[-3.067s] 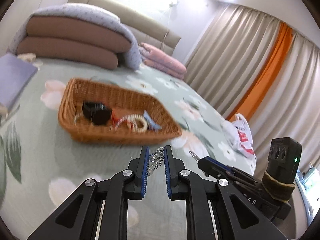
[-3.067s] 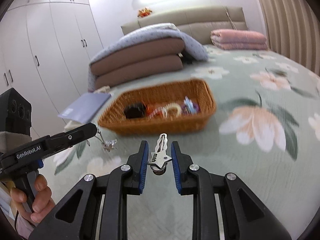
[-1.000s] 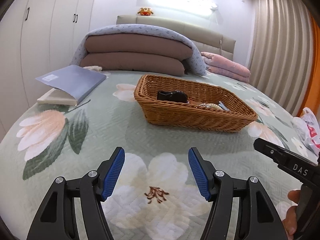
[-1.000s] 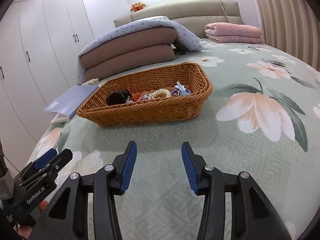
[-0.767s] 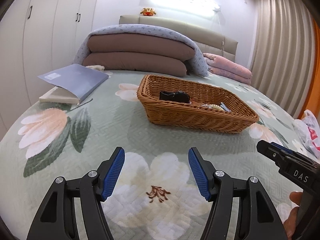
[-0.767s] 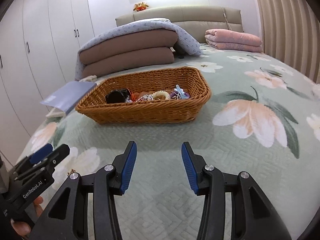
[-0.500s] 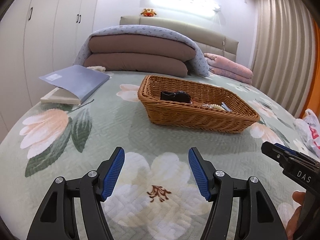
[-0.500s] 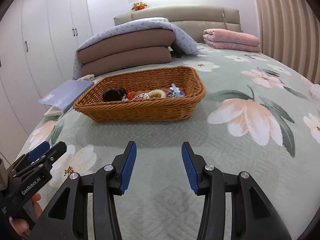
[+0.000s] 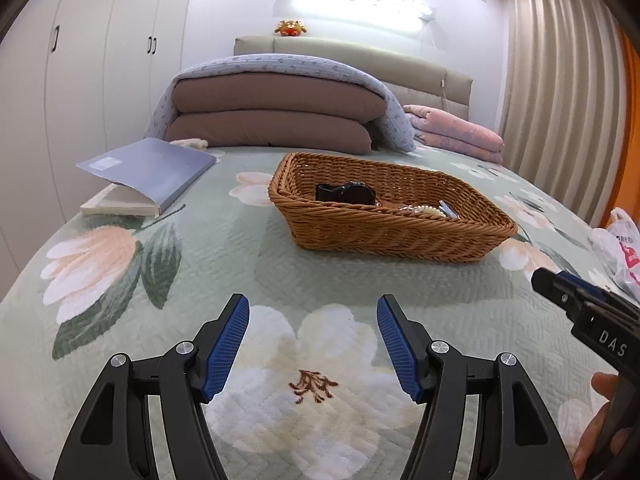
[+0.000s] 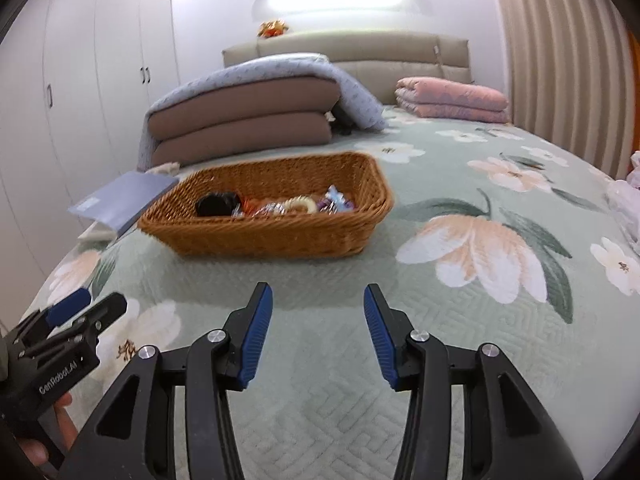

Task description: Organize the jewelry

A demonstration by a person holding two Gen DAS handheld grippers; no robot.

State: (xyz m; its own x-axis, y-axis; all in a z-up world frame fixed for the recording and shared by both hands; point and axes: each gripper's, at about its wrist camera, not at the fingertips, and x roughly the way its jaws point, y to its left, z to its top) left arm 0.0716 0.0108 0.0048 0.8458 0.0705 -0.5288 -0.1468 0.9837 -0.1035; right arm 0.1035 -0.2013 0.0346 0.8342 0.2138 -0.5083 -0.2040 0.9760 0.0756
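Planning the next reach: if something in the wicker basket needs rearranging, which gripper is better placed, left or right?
Marginally the right gripper: open, empty, and the wicker basket lies almost straight ahead. The left gripper is also open and empty, but the basket sits ahead and slightly to its right. Close call.

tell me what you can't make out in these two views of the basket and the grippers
- Basket contents, left wrist view: the near wicker wall hides most pieces; only the black item and a pale ring's top show.
- Same contents, right wrist view: blurred, so the small colourful pieces can't be identified.
- Right gripper, left wrist view: cut off by the right edge.
- Left gripper, right wrist view: cut off by the left edge.
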